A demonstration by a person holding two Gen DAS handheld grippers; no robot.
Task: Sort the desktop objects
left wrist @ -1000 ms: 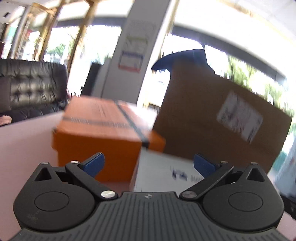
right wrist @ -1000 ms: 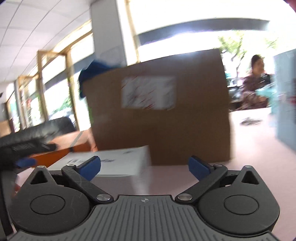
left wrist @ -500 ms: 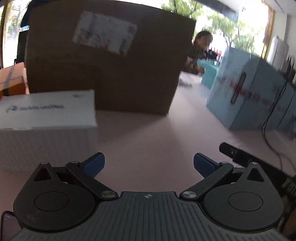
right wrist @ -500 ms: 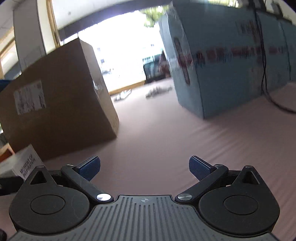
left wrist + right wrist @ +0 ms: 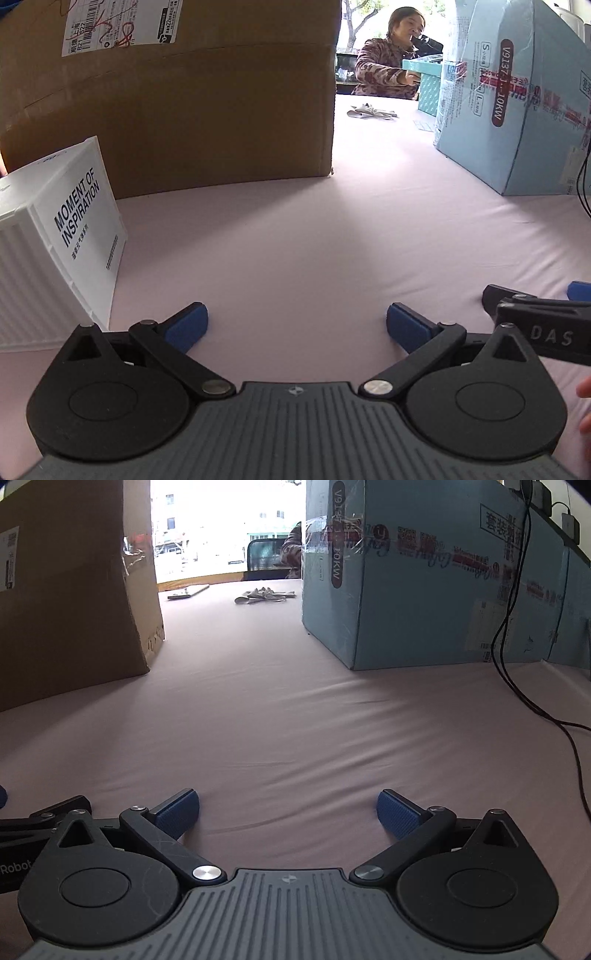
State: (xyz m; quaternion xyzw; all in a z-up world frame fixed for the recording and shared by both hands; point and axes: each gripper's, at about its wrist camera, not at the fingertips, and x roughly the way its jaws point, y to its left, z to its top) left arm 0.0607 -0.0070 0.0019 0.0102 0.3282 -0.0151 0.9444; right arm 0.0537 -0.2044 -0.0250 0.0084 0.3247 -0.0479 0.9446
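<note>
Two hand-held grippers are seen low over a pink-covered surface [image 5: 295, 236], each with its blue-padded fingers spread wide and nothing between them. The left hand-held gripper [image 5: 297, 326] is seen at the bottom of the left wrist view; the right hand-held gripper [image 5: 288, 812] fills the bottom of the right wrist view, and part of it is also seen at the lower right edge of the left wrist view.

A white box [image 5: 55, 236] printed "MOMENT OF INSPIRATION" is placed at the left edge of the left wrist frame, just beside a large brown cardboard box [image 5: 184, 103] that fills the upper left and carries a shipping label. A light blue carton [image 5: 517, 96] is placed at the upper right, well apart from the cardboard box. In the right wrist view a black cable [image 5: 517, 657] is draped down the front of that carton onto the surface. Small pale items [image 5: 264, 595] are left on the surface at upper centre, too small to be identified. A seated person [image 5: 388, 55] is seen at the top of the left wrist frame.
</note>
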